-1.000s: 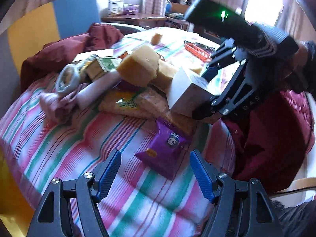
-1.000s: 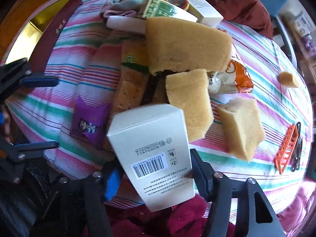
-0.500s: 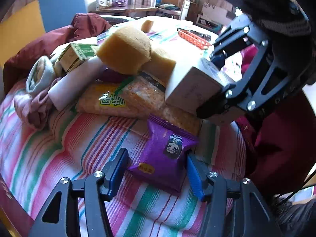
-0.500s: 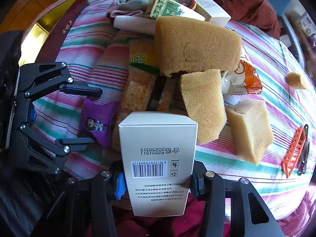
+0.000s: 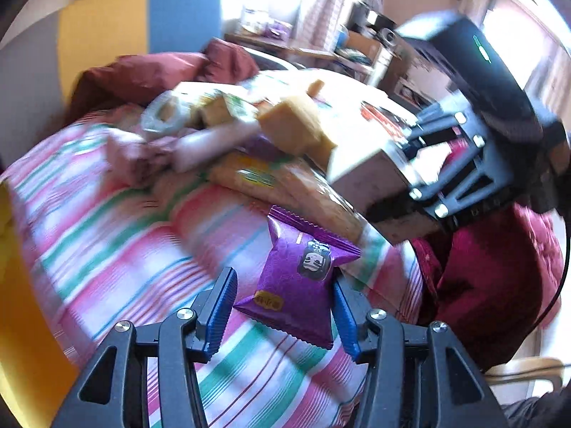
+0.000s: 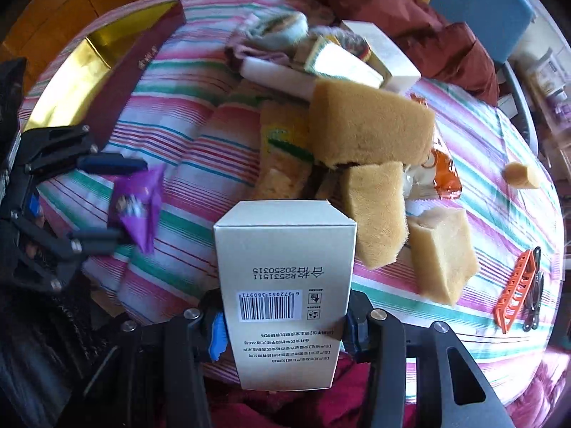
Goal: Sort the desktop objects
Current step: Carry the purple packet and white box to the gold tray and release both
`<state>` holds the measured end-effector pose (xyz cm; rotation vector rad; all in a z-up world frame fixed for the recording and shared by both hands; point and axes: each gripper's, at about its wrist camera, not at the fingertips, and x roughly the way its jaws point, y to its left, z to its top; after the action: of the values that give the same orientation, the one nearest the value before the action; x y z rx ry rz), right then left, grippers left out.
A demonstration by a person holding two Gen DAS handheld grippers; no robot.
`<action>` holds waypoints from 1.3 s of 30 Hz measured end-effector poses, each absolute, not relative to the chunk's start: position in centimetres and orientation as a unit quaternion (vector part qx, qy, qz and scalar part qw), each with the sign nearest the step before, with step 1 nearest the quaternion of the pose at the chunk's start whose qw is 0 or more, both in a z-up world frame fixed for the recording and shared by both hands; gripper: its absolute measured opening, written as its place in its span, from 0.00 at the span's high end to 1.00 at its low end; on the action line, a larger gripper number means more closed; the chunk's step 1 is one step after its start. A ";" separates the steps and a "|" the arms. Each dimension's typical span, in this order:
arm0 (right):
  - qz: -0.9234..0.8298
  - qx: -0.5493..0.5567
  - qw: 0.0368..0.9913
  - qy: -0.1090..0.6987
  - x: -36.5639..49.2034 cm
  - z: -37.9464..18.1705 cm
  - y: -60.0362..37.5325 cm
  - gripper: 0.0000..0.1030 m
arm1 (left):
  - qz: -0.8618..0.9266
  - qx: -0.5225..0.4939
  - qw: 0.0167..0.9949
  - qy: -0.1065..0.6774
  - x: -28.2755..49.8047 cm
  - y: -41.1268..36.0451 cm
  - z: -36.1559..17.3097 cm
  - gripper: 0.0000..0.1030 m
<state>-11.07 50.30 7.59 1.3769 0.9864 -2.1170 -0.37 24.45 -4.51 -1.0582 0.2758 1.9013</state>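
Our left gripper (image 5: pixel 283 315) is closing on the purple snack packet (image 5: pixel 298 280) between its jaws. Our right gripper (image 6: pixel 283 324) clamps the white box (image 6: pixel 283 285) partway open. Next we must lift both clear of the pile, we judge.

Four sponges (image 6: pixel 371 126); three boxes (image 6: pixel 285 285)

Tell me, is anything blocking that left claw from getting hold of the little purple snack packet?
Nothing visible. The purple packet already sits between the left gripper's blue fingers, whose jaws are closing on it. The white box in the right gripper hangs off to the side, clear of it.
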 end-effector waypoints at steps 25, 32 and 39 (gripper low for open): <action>-0.753 0.389 0.427 0.315 -3.0 5.9 21.3 0.52 | 0.914 -0.406 0.017 0.009 -3.1 0.6 -0.8 0.48; -0.733 0.421 0.430 0.317 -2.4 1.8 17.3 0.50 | 0.908 -0.417 -0.033 -0.005 -2.3 -1.0 -2.1 0.46; -0.715 0.439 0.453 0.303 -1.6 0.2 17.0 0.43 | 0.900 -0.432 -0.056 -0.026 -2.2 -2.3 -2.8 0.40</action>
<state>-1.64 16.96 0.17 1.0828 0.7475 -1.7650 -2.22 -2.30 -2.81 -1.4082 -0.0861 2.9310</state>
